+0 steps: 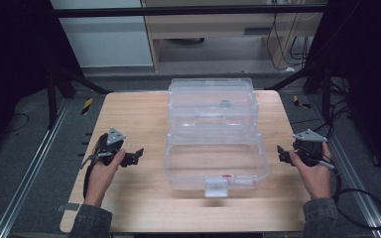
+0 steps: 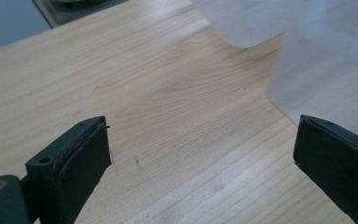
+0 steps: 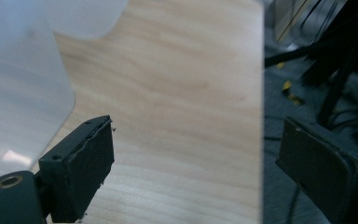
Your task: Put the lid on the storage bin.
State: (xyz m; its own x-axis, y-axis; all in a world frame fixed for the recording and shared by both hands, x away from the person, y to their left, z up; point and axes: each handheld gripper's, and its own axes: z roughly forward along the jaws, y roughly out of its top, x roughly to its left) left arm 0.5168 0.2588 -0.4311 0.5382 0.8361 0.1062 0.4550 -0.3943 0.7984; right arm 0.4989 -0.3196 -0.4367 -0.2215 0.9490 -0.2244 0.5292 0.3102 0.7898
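Note:
A clear plastic box [image 1: 266,159] stands in the middle of the wooden table [image 1: 134,119], its lid [image 1: 212,101] folded back and lying flat behind it. Nothing lies inside it. A white latch [image 1: 216,188] hangs at its front edge. My left gripper [image 1: 138,154] hovers to the left of the box, open and pointing toward it. In the left gripper view the gripper [image 2: 200,158] has bare wood between its jaws and the box [image 2: 326,56] ahead on the right. My right gripper [image 1: 281,152] is open beside the box's right wall. The right gripper view puts this gripper [image 3: 196,163] over the table's right edge, with the box [image 3: 18,84] at the left.
The table's right edge [image 3: 262,116] runs between the right gripper's jaws, with dark floor and cables [image 3: 326,70] beyond. Metal rails [image 1: 34,163] flank the table. A black frame bar [image 1: 188,11] crosses the back. Bare wood stretches in front of the box.

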